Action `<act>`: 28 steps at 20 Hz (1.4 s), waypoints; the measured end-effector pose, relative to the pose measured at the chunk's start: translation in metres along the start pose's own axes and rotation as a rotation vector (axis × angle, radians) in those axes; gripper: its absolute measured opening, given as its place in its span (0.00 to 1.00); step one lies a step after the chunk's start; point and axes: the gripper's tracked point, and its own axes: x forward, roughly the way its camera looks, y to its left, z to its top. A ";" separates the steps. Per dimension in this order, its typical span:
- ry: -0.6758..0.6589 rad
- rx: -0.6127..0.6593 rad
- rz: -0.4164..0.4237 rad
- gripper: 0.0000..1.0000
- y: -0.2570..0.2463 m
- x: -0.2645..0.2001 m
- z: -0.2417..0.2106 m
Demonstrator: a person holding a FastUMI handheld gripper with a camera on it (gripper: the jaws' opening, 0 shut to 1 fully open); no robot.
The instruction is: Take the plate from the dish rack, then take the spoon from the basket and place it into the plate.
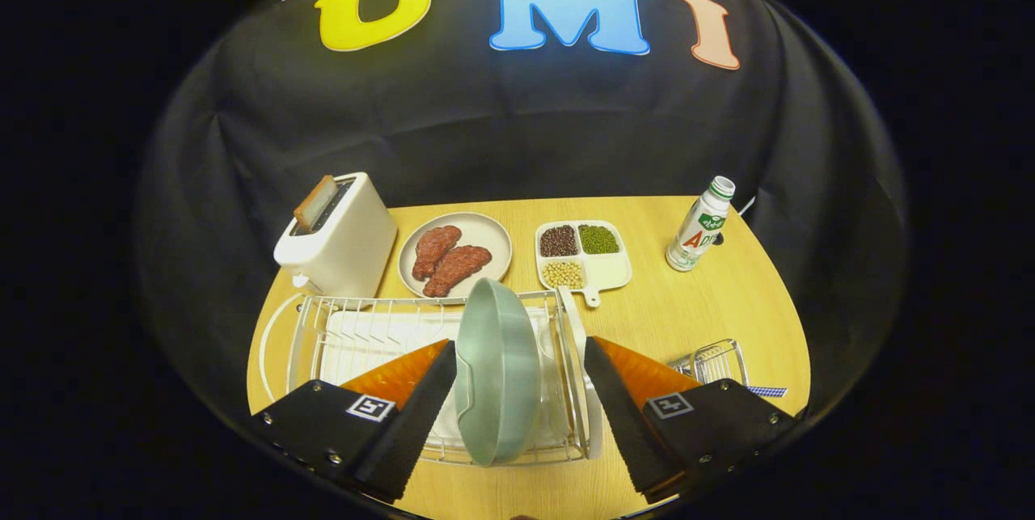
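Step in hand, as we judge it: taking the plate. Our gripper (521,415) stands with fingers spread; between them, the pale green plate (497,370) on edge in the wire dish rack (356,326), left finger apparently touching. Next: close squarely. Just right, the basket (720,358). Beyond: toaster (335,237), meat plate (457,253), bean tray (582,253), bottle (699,225).

The gripper (520,366) is sitting at the bottom centre of the frame, pointing forward and slightly down. Its two fingers are spreading wide apart, a broad gap standing between them. The left finger (420,415) is slanting in from the lower left, its tip reaching up toward the middle of the frame. The right finger (618,415) is mirroring it from the lower right. Neither finger is pressing on anything; both inner faces are standing clear.
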 end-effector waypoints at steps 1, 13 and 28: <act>0.013 0.000 -0.008 0.96 0.001 0.006 -0.005; 0.069 -0.066 -0.175 0.24 0.000 0.025 -0.020; -0.024 -0.027 -0.143 0.23 -0.028 -0.048 0.019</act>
